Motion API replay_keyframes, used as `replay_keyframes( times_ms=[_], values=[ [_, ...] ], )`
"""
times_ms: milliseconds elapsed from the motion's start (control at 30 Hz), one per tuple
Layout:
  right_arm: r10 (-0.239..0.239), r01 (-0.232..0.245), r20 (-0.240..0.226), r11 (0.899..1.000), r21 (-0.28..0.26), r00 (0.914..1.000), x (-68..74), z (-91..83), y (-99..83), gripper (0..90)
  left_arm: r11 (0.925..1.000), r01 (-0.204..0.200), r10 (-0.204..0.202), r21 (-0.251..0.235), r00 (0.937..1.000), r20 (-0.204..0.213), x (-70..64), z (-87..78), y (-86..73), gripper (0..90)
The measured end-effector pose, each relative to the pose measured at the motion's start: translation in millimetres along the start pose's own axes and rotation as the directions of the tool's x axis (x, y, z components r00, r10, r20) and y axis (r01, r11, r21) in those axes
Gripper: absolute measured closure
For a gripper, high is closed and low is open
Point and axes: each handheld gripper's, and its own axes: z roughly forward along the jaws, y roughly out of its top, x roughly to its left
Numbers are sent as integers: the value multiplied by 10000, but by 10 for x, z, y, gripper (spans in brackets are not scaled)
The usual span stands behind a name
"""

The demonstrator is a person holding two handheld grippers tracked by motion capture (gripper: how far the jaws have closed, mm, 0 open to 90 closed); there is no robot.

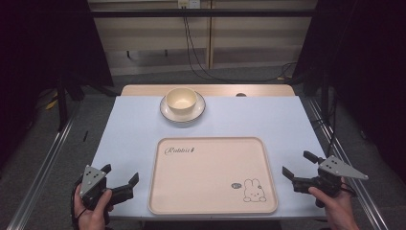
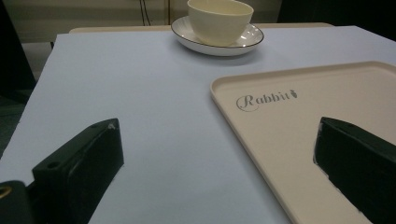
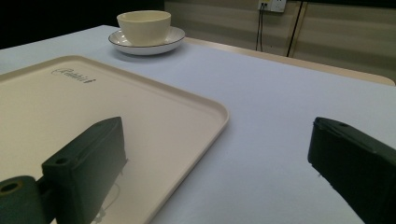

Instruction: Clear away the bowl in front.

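Flanking the cream rabbit-print tray [image 1: 213, 175] at lower centre of the high view, the left gripper [image 1: 120, 178] and right gripper [image 1: 294, 164] hold jaws apart, apparently empty; the cream bowl [image 1: 181, 99] sits in its saucer [image 1: 182, 115] at upper centre, well apart from both.

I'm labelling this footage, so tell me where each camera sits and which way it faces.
High view: above the near edge, looking forward and down; hands, left gripper and right gripper show.
Left gripper view: low, left of the cream rectangular tray, facing the cream bowl; own jaws.
Right gripper view: low, right of the tray; own jaws.
All share tray and bowl.
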Motion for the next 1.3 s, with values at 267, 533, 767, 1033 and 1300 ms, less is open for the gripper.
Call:
replay_keyframes(
  times_ms=[267, 533, 767, 1033, 1300],
  values=[
    [27, -27, 3, 10000, 84, 10000, -10, 3, -4, 40, 9997, 58, -58, -245, 10000, -21, -19, -16, 8, 17],
    [33, -32, -92, 9999, 129, 10000, -15, 8, -4, 41, 9999, 109, -113, 97, 9991, 410, -22, -4, 6, 17],
    [112, -110, -209, 9999, 97, 9997, -14, 10, -1, 41, 9998, 120, -130, 165, 9983, 575, -50, 33, 33, 22],
    [128, -126, -325, 9999, 63, 9994, -15, 13, 3, 44, 9998, 9, -24, 186, 9964, 853, -96, 86, 122, 20],
    [134, -136, -409, 9999, -34, 9991, -16, 14, 7, 47, 9992, -252, 215, 321, 9936, 1110, -143, 179, 201, 24]
  ],
)
